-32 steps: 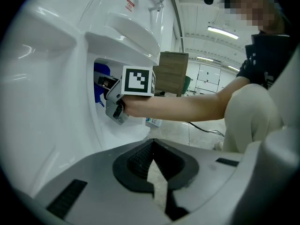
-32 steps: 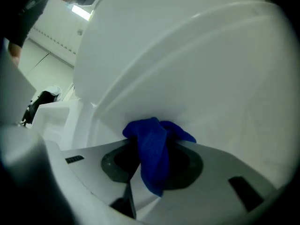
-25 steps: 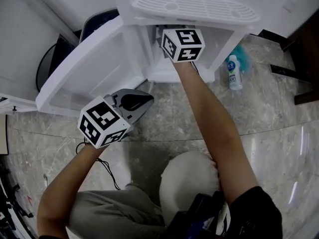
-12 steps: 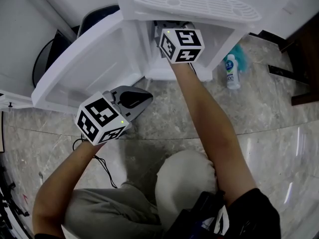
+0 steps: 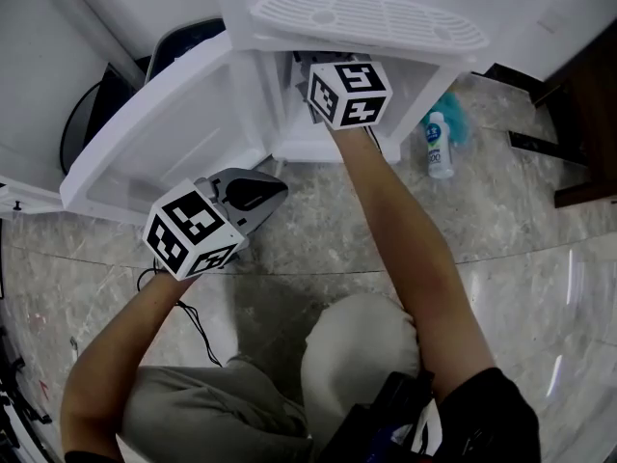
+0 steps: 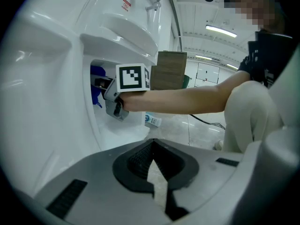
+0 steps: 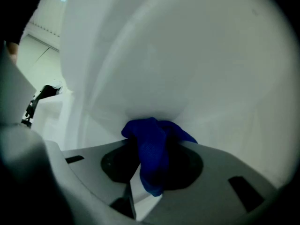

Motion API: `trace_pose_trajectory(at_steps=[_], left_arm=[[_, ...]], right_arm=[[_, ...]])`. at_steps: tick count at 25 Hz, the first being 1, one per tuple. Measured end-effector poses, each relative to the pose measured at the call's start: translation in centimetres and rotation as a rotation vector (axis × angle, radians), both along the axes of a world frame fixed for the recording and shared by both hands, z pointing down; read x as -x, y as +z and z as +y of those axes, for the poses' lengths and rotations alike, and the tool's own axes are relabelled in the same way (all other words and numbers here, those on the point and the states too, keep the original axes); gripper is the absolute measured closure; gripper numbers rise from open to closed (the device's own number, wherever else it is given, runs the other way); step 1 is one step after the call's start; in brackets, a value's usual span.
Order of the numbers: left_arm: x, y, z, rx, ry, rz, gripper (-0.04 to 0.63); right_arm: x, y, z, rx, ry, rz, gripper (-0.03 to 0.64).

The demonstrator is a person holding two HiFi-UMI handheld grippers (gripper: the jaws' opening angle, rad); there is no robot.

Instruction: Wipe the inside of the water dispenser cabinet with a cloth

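The white water dispenser cabinet [image 5: 299, 145] stands open, its door [image 5: 164, 133] swung out to the left. My right gripper [image 7: 152, 168] reaches into the cabinet under the drip tray [image 5: 371, 17], so only its marker cube [image 5: 350, 93] shows from above. It is shut on a bunched blue cloth [image 7: 152, 149], which presses against the curved white inner wall [image 7: 187, 55]. The left gripper view shows that cloth [image 6: 96, 74] just inside the opening. My left gripper [image 5: 275, 189] hovers outside, below the door, shut with nothing between its jaws.
A small white bottle [image 5: 437, 143] and a teal fluffy thing [image 5: 461, 116] lie on the marble floor right of the cabinet. Dark wooden furniture [image 5: 588, 95] stands at far right. A black cable [image 5: 193, 321] runs across the floor near the person's knee [image 5: 357, 340].
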State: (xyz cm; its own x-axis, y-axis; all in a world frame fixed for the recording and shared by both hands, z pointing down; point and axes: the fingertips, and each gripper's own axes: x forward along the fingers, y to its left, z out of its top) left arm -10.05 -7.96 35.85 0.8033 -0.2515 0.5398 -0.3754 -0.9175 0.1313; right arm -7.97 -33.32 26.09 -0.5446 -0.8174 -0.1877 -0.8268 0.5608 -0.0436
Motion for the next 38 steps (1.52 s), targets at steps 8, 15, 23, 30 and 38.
trace_pose_trajectory(at_steps=[8,15,23,30,38], left_arm=[[-1.9,-2.2,-2.5,-0.077,-0.028,0.112,0.589],[-5.4,-7.3,-5.1,-0.337,-0.05,0.208,0.579],[-8.9,-8.2,-6.7,-0.591,0.045,0.126,0.267],[-12.1,-6.2,-5.8,-0.666,0.137,0.038,0.27],[-13.1,-5.7,-5.5,-0.684,0.141,-0.025,0.41]], right_arm=[[-2.8,-0.1,8.4,0.041,-0.174,0.11,0.509],[-7.3,-0.9,13.8,0.185,-0.263,0.129,0.509],[-6.9,0.0,18.1,0.341,-0.454,0.136,0.508],[-6.7,2.0,19.4,0.461,-0.568,0.083,0.508],[-8.5,2.4,18.7,0.497,-0.509,0.013,0.42]])
